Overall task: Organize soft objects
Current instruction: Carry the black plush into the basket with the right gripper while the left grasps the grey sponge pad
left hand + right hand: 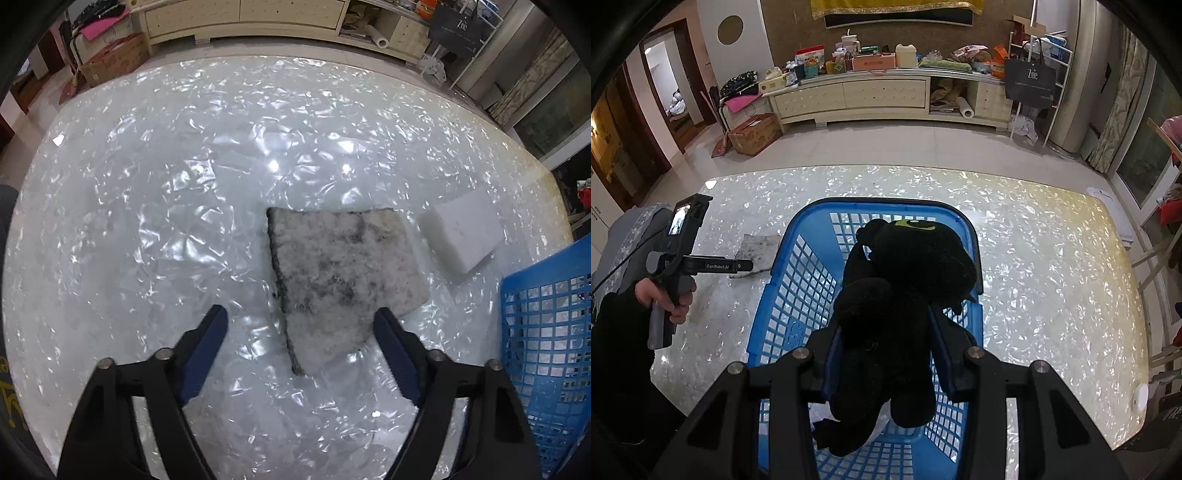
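A grey-white fuzzy cloth pad (343,273) lies flat on the shiny table, just ahead of my left gripper (301,321), which is open and empty with its right finger at the pad's near corner. A white sponge block (461,232) lies to the pad's right. My right gripper (882,332) is shut on a black plush toy (905,288) and holds it over the blue plastic basket (798,266). The basket's corner also shows in the left wrist view (546,332). The pad shows left of the basket in the right wrist view (757,247).
The table (147,221) has a glossy pearl-patterned top. The left hand-held gripper body (676,258) is left of the basket. Beyond the table's far edge are floor, a low cabinet (868,96) and a cardboard box (753,133).
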A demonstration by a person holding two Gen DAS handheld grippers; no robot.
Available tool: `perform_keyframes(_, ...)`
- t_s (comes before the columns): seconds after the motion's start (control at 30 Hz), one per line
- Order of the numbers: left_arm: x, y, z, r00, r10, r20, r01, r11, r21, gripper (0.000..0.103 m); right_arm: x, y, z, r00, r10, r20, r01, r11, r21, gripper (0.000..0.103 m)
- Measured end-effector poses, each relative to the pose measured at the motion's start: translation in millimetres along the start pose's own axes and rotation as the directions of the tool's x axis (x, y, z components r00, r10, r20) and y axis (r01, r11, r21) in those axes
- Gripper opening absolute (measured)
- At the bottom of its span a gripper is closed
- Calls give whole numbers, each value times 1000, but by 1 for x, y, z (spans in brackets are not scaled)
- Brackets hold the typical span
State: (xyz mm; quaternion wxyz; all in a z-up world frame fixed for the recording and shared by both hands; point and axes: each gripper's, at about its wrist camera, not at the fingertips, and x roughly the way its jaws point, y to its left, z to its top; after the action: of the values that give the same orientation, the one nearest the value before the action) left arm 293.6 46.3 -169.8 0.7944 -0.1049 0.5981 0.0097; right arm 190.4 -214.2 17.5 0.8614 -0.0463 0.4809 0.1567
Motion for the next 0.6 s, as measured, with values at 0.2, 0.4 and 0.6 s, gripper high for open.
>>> perform_keyframes(0.2,0,-10,4,1000,15,-4,-15,999,36,34,19,0,4,1000,11,-27,-11,1000,1,40)
perform_keyframes(0.4,1,-18,4,1000,9,5,-9,997,71,22,37,0,7,998,5,-64,-4,1000,3,41)
perform_keyframes(0.6,1,-12,-2,998,-57,19,56,997,46,14,58,3,3,992,-23,-121,22,1000,-12,42)
